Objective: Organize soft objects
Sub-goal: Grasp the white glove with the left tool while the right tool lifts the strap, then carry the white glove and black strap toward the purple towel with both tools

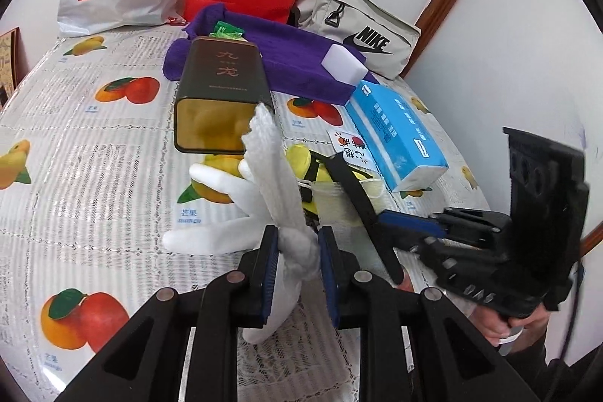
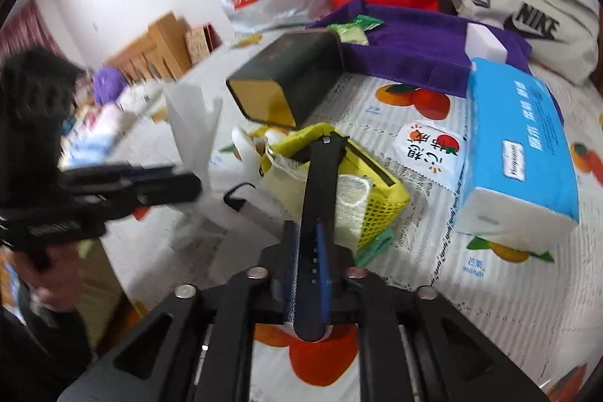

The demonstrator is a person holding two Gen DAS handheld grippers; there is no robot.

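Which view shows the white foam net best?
The left wrist view: the white foam net is sharp there, pinched in the left gripper, its end reaching the dark tin. The right wrist view shows it only as a blurred white shape.

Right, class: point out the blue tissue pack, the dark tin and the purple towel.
blue tissue pack (image 1: 395, 127), left wrist view, top face.
dark tin (image 1: 222, 70), left wrist view, lettered side.
purple towel (image 2: 414, 40), right wrist view, upper surface.
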